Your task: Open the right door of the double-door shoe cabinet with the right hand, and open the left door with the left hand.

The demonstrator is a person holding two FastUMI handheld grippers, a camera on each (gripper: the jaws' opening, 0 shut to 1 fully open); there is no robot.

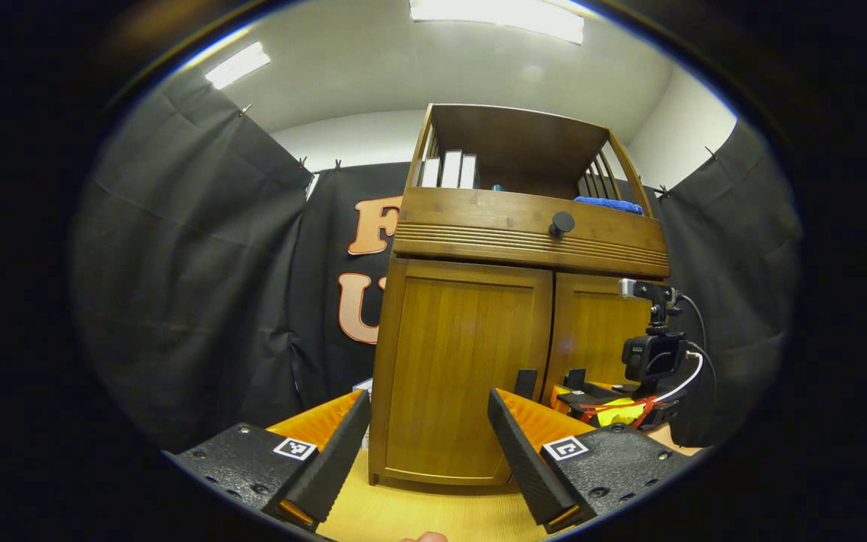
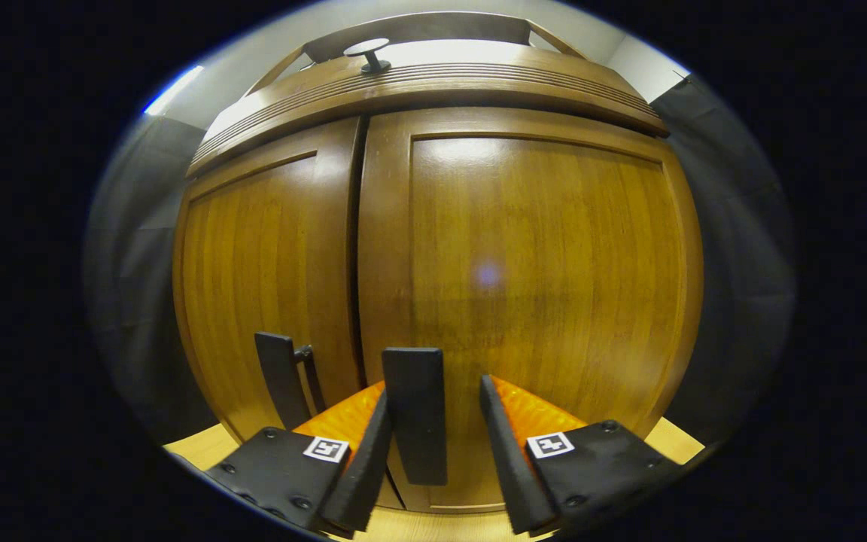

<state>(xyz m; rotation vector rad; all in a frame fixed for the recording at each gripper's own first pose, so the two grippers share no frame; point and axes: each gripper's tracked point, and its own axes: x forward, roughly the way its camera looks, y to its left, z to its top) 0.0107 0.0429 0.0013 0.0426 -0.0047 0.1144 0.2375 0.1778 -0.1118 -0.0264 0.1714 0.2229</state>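
**Right jaws lined up on right door handle, left hanging back**

Right gripper (image 2: 430, 444): jaws wide, nothing clamped. The right door's handle (image 2: 415, 414), a flat black bar at lower centre of the right gripper view, sits in the gap between my fingers, closer to the left-of-frame pad. Can't tell if that pad is touching it. My read: I'm bracketing the bar so one squeeze gets a grip to pull the right door (image 2: 531, 301). Both doors look closed, seam tight up the middle.

Left door (image 2: 268, 286) fills the left of that view. Its handle (image 2: 283, 380) stands just left of the seam, untouched.

Left gripper (image 1: 430, 444): also wide, holding nothing, well back from the shoe cabinet (image 1: 509, 301). It points at the left door panel, centre frame, not at a handle. Judgement: parked off so it doesn't crowd the right door's swing; its turn comes second.

What each view adds:
- Left gripper view gives the whole cabinet: open shelf up top with white books (image 1: 448, 169), a blue cloth (image 1: 608, 204) upper right, the drawer knob (image 1: 561, 223). My right gripper and its camera sit at lower right of frame, tight against the cabinet front.
- Right gripper view gives the close alignment of bar to pads, too small to judge from the left view.

Risk, my guess: closing off-centre could slide a pad off the bar's edge.
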